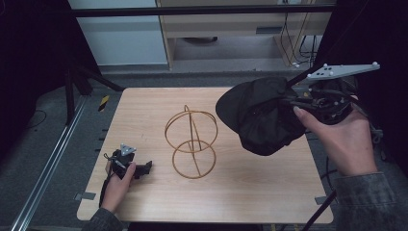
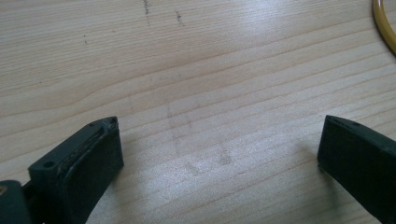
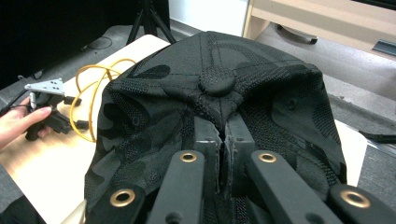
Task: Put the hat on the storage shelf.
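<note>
Right tongs (image 3: 223,140) pinch the black cap's (image 3: 210,107) crown; its brim (image 1: 230,107) faces the gold wire stand (image 1: 191,142).

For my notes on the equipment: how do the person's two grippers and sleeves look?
Both grippers, left gripper and right gripper, are black with two flat jaws and a grey three-cornered plate with white dots on top. Brass-coloured rivets mark the right one's linkage. The sleeves are grey.

A black cloth cap (image 3: 210,107) of matt, textured woven fabric with a faint camouflage pattern and a cloth-covered top button is seen. The pale wooden table (image 2: 196,70) is smooth, with visible grain and a slight sheen. The golden wire stand of rings (image 1: 191,142) looks like thin glossy metal.
</note>
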{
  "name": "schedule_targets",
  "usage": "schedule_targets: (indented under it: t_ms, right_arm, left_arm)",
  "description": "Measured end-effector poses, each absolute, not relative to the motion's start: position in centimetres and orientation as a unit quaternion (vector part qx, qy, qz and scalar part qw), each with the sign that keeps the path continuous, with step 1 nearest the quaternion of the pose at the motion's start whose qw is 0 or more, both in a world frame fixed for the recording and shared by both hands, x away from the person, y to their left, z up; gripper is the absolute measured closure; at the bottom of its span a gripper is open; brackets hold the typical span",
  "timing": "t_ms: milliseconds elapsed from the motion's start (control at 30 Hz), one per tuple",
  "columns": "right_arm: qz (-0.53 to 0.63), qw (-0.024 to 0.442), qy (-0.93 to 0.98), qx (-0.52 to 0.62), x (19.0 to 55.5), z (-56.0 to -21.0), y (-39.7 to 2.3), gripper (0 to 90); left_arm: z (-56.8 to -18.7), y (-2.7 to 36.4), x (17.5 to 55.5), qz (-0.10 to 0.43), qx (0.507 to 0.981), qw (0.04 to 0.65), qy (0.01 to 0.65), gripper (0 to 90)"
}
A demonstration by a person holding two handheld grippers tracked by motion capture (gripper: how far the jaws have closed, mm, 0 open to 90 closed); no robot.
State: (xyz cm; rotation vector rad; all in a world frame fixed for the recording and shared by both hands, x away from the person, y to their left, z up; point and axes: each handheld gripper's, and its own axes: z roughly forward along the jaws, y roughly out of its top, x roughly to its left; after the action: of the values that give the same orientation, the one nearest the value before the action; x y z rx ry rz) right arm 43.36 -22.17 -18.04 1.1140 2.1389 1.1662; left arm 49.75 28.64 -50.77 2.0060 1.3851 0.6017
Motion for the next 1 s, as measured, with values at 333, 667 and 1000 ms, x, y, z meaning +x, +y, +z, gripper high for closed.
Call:
schedule_targets:
  t_ms: [333, 667, 1000]
  right_arm:
    - [0.438, 0.226, 0.771, 0.403, 43.4, -17.8, -21.9, 86.6]
    - [0.445, 0.227, 0.77, 0.397, 43.4, -17.5, -21.3, 86.6]
    - [0.454, 0.234, 0.764, 0.394, 43.7, -17.2, -20.5, 86.7]
  left_arm:
    - [-50.8, 28.6, 49.7, 0.228, 0.76, 0.31, 0.524, 0.0]
    - [-50.8, 28.6, 49.7, 0.227, 0.76, 0.311, 0.523, 0.0]
    - [-50.8, 28.6, 49.7, 0.227, 0.761, 0.311, 0.523, 0.0]
